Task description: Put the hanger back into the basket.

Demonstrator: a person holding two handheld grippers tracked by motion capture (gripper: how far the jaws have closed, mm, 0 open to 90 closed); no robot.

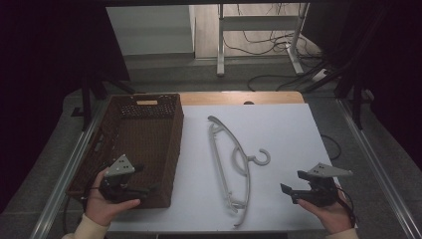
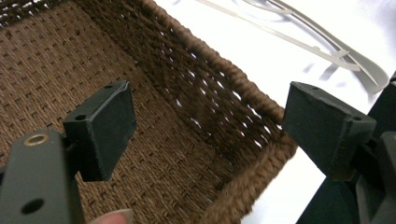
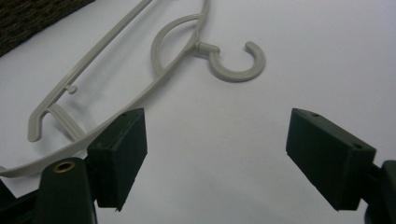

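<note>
High view: a white table (image 1: 278, 129) carrying a brown woven basket (image 1: 149, 129) at left and a grey plastic hanger (image 1: 234, 164) lying flat beside it.

The hanger rests apart from the basket, hook toward the right gripper (image 1: 294, 188), which likely aims to lift it; its jaws gape wide on nothing. The left gripper (image 1: 142, 180) hovers over the basket's near corner, equally wide and empty, perhaps to steady the basket, though dim light obscures contact.

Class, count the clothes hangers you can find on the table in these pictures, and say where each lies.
1. The grey hanger lies flat on the white table, just right of the brown woven basket, its hook towards the right gripper.
</note>
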